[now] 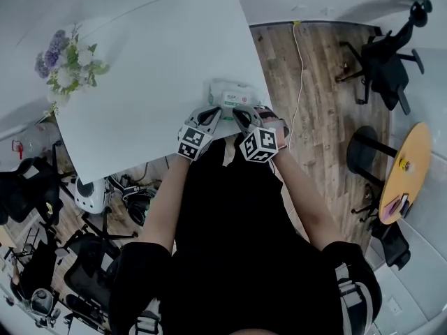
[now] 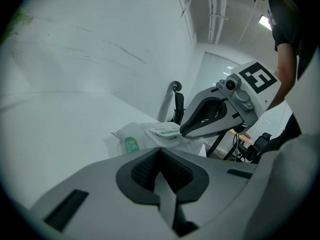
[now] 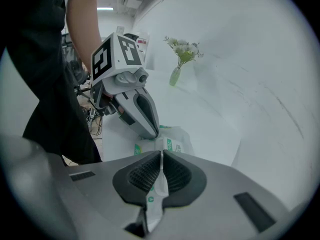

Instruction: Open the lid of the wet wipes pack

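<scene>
Surface: white counter [image 1: 154,61], matte, bare over most of its top. A pale wall rises behind it. A wood floor [image 1: 328,103] runs from 1 to 4 o'clock in the head view, with a light cable [image 1: 300,82] trailing along it beside the counter edge. A black office chair [image 1: 384,61] stands at 2 o'clock and a round yellow-topped table [image 1: 412,166] at 3 o'clock. More dark chairs [image 1: 42,187] crowd the floor at 8 o'clock.

Containers:
- A slim green vase [image 3: 174,76] sits at 10 o'clock on the counter, well apart from the work. It holds a bunch of white and purple flowers [image 1: 68,61].
- The wet wipes pack [image 1: 234,95] is a soft white wrapper with green print. It lies at the counter's near right edge, just past 12 o'clock of the head view's centre. Its lid [image 2: 164,132] lies on top; cannot tell whether it is sealed or lifted.

Claws: the left claw [image 1: 211,117] is narrow, its pads pressed on a pale sheet that looks to be the pack's near edge. The right claw [image 1: 242,119] is narrow too, pinching a flap of the printed wrapper. The two tips sit just beside each other on the pack's near side.
</scene>
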Demonstrator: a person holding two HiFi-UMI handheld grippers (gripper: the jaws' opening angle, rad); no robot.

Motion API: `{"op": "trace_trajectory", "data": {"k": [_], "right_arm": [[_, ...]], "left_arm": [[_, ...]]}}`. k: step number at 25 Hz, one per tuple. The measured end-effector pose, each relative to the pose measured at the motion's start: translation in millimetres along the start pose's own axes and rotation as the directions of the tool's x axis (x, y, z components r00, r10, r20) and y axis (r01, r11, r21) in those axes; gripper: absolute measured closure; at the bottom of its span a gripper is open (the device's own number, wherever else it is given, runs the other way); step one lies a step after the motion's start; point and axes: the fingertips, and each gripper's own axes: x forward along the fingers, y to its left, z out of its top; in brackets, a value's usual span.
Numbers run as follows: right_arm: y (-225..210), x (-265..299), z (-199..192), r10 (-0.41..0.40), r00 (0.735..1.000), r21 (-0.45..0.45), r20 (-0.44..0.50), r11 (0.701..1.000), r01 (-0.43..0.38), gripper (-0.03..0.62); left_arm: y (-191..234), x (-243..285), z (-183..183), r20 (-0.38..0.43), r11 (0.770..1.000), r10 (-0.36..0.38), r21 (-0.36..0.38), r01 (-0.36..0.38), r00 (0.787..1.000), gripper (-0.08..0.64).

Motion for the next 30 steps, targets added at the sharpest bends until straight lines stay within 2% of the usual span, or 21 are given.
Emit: {"op": "trace_trajectory", "data": {"k": [6, 12, 17, 20, 30], "right_arm": [[-5, -4, 2, -0.008, 1.000, 0.086, 0.015, 0.996, 0.007, 0.561], [-15, -9, 6, -0.065, 0.998, 0.109, 0.014, 0.992, 0.063, 0.563], [-23, -14, 8, -0.117, 0.993, 0.068, -0.001, 0.991, 0.116, 0.563], [-33, -17, 9, -0.150, 0.989, 0.078, 0.005, 0.986, 0.149, 0.563], [-67, -19, 10, -0.167, 0.985, 0.060, 0.052, 0.985, 0.164, 0.560]], "left_arm": [[0, -1, 0, -0.005, 1.000, -0.012, -0.004, 0.012, 1.000, 0.536], [0, -1, 0, -0.010, 1.000, -0.030, -0.005, 0.030, 1.000, 0.536], [-2, 0, 1, -0.022, 0.999, -0.053, -0.011, 0.053, 0.998, 0.537], [-3, 2, 2, -0.028, 0.998, -0.065, 0.002, 0.065, 0.998, 0.537], [-5, 4, 4, -0.032, 0.999, -0.048, 0.022, 0.049, 0.998, 0.537]]}}
